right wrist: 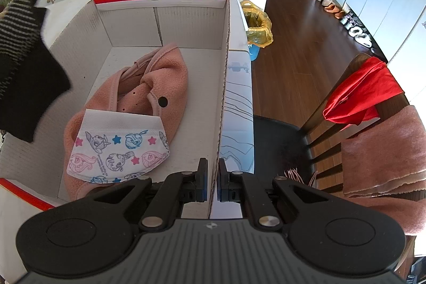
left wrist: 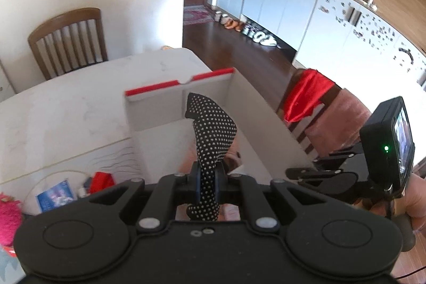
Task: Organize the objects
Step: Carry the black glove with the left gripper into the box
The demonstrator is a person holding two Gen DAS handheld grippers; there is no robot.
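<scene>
Your left gripper (left wrist: 206, 182) is clamped on a black polka-dot cloth (left wrist: 213, 135), which stands up from the jaws toward the centre of the left wrist frame with its long axis running away from the camera, its free end curling over at the top. Straight beyond it, upper centre of that frame, sits the white cardboard box (left wrist: 159, 108) with the red-edged rim, on the pale marble-look table (left wrist: 66, 108). So the box lies directly ahead of and below the cloth, and the cloth's tip already overlaps the box interior in this view; whether it is truly over the opening I cannot tell. Your right gripper (right wrist: 212, 184) is closed on the box's right side wall (right wrist: 222, 103), one pad inside and one outside, low centre of the right wrist frame, apparently steadying it. Inside the box, centre left of that frame, lie a pink fleece hat (right wrist: 159, 76) and, overlapping its near edge, a cartoon-print face mask (right wrist: 119, 148). A dark striped fabric (right wrist: 24, 65) hangs in at the left edge; it may be another item, unclear. Judgement: the left hand is the delivering hand; the coming move is forward and down into the free floor at the far end of the box.
</scene>
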